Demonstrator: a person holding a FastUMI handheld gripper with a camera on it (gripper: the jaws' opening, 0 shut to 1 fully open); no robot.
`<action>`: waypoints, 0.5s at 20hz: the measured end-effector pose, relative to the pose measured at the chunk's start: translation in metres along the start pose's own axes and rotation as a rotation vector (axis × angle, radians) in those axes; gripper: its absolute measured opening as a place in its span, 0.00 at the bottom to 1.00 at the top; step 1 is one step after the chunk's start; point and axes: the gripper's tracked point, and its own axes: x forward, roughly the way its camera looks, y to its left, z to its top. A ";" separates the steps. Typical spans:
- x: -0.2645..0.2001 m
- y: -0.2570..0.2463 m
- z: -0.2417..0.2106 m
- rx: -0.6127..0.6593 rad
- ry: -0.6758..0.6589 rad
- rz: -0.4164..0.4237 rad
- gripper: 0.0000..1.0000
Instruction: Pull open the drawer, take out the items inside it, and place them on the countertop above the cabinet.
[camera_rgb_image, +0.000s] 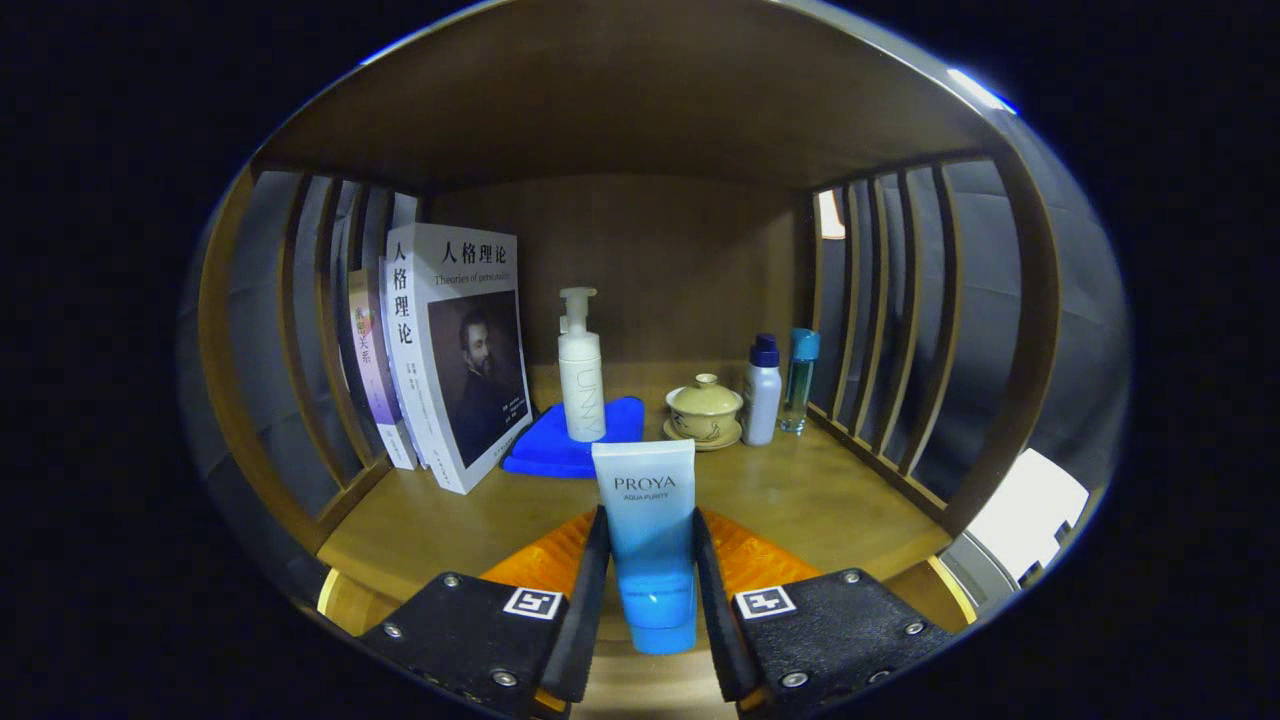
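The tool (650, 570) is clenched on a blue tube (648, 530), one finger pressing each side of it, and the tube stands cap-down between them with its flat crimped end up. It hangs just over the near part of the desk (800, 490), the wooden top under the cabinet's roof; whether its cap touches the wood I cannot tell. Holding it upright probably lets it be set down standing rather than rolling.

Beyond the tool, things already stand in a row toward the back panel: a white pump bottle (580, 375) on a folded blue cloth (560, 450), a lidded tea cup (704, 410) on its saucer, a white spray bottle (762, 392) and a clear blue bottle (799, 380) beside it. Books (455, 350) lean against the slatted side (keeping them from toppling). The bare patch just ahead of the tube looks the likely landing spot.
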 end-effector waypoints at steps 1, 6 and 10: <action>0.007 0.001 -0.001 0.007 0.015 0.011 0.50; 0.033 -0.005 -0.026 0.005 0.101 0.033 0.53; 0.032 -0.011 -0.033 0.018 0.104 0.017 0.75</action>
